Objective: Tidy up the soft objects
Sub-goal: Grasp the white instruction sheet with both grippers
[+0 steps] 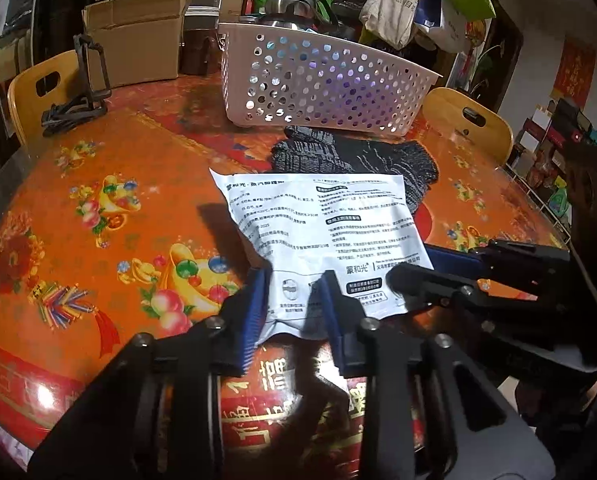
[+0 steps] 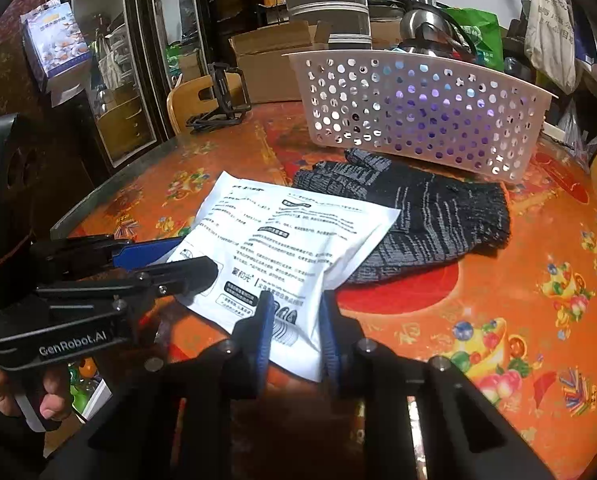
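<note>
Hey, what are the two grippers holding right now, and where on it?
Both straddle the near edge of the white packet, left gripper and right gripper. Whether either is actually clamped on it cannot be told.

Glossy tablecloth (image 1: 110,152); smooth white packet (image 1: 326,224) with print; rough knitted gloves (image 2: 430,216); perforated plastic basket (image 1: 318,80).

packet (image 1: 330,224) white with black print; gloves (image 2: 430,220) black-grey streaked knit; basket (image 1: 318,80) pale pinkish-white, dotted with round holes; tablecloth (image 1: 110,168) orange-red, fruit-and-gold motifs; left gripper (image 1: 294,304) black frame, blue pads; chairs (image 1: 474,124) yellow wood.
</note>
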`<state>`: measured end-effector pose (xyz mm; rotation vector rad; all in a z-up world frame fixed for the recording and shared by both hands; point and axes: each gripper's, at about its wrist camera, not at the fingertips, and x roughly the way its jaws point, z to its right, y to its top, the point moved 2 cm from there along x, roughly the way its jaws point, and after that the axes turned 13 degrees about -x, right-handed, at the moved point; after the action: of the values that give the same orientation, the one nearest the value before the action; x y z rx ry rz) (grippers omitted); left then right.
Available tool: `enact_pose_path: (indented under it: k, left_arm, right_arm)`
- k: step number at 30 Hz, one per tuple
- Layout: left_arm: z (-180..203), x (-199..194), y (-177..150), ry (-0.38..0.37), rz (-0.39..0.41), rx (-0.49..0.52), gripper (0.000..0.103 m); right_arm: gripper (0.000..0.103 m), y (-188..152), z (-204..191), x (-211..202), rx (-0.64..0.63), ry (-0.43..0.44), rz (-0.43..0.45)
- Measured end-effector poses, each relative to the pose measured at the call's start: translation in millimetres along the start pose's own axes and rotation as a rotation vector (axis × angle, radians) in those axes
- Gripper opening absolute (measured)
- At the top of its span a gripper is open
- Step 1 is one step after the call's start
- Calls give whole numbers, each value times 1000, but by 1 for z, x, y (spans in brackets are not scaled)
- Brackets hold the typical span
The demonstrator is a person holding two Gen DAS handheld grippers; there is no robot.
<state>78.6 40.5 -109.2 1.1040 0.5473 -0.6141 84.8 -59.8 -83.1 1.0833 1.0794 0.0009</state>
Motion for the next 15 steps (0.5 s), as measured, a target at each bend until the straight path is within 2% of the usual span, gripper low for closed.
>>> enact_pose_path:
  k: [7,15]
  left_arm:
    - [2,-4,-3,7,19,1,17]
    - [7,-18,-3,1,51,17,14]
  right_arm:
    - [9,0,0,-5,-8,-12,11]
    - [5,0,1,-13,-5,-6,27]
